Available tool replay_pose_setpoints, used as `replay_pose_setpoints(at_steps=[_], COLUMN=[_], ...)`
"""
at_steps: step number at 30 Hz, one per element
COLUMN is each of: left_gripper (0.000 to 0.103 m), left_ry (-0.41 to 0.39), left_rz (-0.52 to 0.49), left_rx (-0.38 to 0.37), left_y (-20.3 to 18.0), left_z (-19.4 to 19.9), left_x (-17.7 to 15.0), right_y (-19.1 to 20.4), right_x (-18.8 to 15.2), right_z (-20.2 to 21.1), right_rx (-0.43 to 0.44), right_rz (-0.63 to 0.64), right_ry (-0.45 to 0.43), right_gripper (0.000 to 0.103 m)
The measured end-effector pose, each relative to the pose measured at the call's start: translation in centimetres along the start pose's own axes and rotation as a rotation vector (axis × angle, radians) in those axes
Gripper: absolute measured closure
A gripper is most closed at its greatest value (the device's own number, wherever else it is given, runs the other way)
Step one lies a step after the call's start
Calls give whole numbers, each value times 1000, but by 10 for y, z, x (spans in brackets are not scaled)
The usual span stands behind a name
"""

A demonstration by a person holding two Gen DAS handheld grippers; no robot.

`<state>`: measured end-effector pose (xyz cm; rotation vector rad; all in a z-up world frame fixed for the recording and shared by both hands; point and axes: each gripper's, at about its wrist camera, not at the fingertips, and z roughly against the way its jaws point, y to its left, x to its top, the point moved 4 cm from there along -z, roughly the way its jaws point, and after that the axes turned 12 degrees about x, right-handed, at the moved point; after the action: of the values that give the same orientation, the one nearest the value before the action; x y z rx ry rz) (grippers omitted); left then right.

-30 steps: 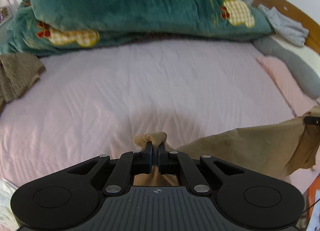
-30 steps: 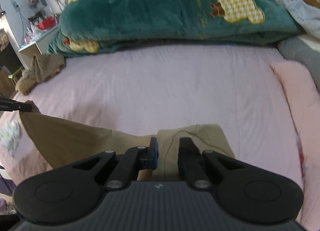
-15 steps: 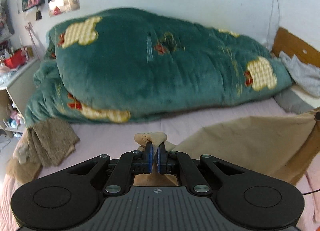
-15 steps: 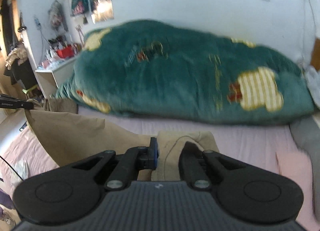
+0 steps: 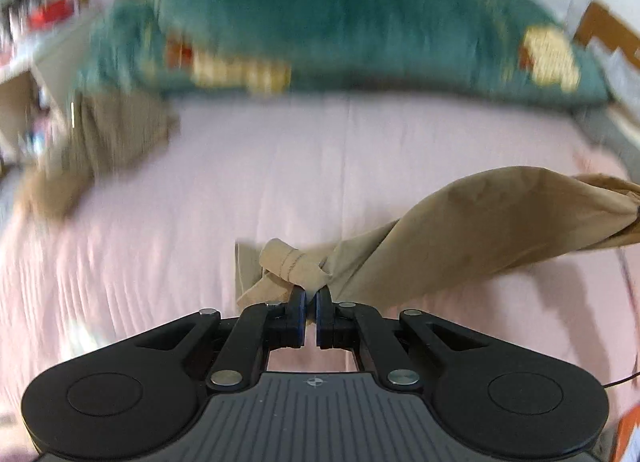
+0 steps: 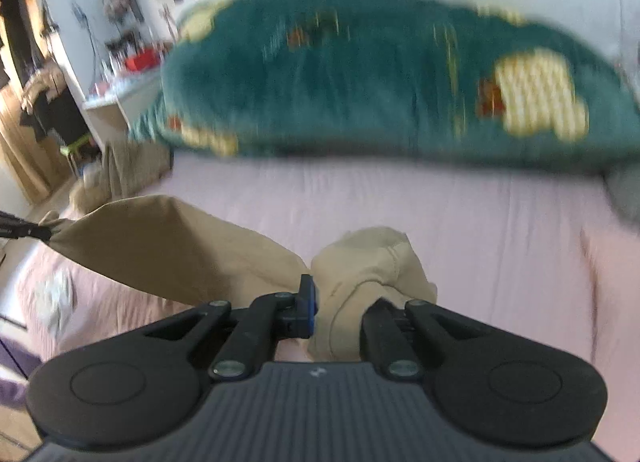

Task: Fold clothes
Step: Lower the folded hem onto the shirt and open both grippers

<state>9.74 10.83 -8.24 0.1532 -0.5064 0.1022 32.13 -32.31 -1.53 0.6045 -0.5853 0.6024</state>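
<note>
A tan garment (image 5: pixel 472 230) hangs stretched in the air over the pink bed sheet (image 5: pixel 280 190). My left gripper (image 5: pixel 311 294) is shut on one bunched corner of it, which sticks up past the pads. In the right wrist view my right gripper (image 6: pixel 340 302) is shut on the other end, a thick fold of the tan garment (image 6: pixel 360 262) that covers its right finger. The cloth runs from there to the left, where the black tip of the left gripper (image 6: pixel 24 229) pinches it. Both views are blurred by motion.
A dark green quilt (image 5: pixel 360 22) with yellow checked patches is heaped along the far side of the bed. A brown knitted cloth (image 5: pixel 100 142) lies at the bed's left edge. A white desk (image 6: pixel 120 98) with small items stands at the left; a wooden headboard (image 5: pixel 612 30) at the right.
Both grippers swung up with the garment so the wall came into view, then tipped back down toward the sheet. The cloth between them now billows and twists instead of hanging flat. Both grips held.
</note>
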Motion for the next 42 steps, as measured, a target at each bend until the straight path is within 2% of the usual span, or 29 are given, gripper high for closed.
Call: replay_pose_setpoints(at_steps=[5, 8, 10, 13, 17, 20, 22, 23, 24, 25, 32, 35, 40, 42], left_gripper=[98, 98, 94, 94, 91, 87, 77, 74, 68, 65, 65, 65, 65, 65], left_ry=[103, 128, 149, 181, 203, 236, 240, 236, 232, 228, 210, 208, 216, 218], left_rz=[-55, -52, -54, -58, -32, -5, 7, 12, 17, 19, -18, -37, -63, -74], left_rx=[-31, -56, -64, -63, -56, -23, -9, -5, -1, 5, 28, 29, -11, -29], left_y=[-3, 7, 15, 22, 31, 40, 42, 42, 42, 41, 21, 10, -10, -19], left_z=[-45, -59, -64, -64, -56, -58, -58, -58, -57, -57, -51, -41, -28, -23], left_x=[-82, -113, -128, -145, -158, -162, -160, -158, -156, -154, -128, -117, -111, -110], right_y=[5, 7, 5, 6, 15, 20, 23, 22, 22, 20, 28, 46, 73, 78], right_x=[-97, -134, -150, -170, -171, -170, -169, -170, -169, -167, -146, -141, -140, -139], right_z=[-36, -44, -43, -39, -25, -19, -16, -15, -16, -16, -4, -3, -9, -9], right_rx=[-8, -40, -71, -109, -118, -128, -137, -159, -183, -207, -366, -339, -245, -221], right_rz=[-96, -141, -167, -199, -205, -219, -230, -244, -263, -278, -275, -272, -346, -371], right_ry=[129, 164, 195, 232, 245, 249, 254, 263, 270, 267, 175, 162, 133, 93], right_gripper=[99, 97, 94, 87, 81, 78, 67, 51, 40, 37, 37, 37, 37, 38])
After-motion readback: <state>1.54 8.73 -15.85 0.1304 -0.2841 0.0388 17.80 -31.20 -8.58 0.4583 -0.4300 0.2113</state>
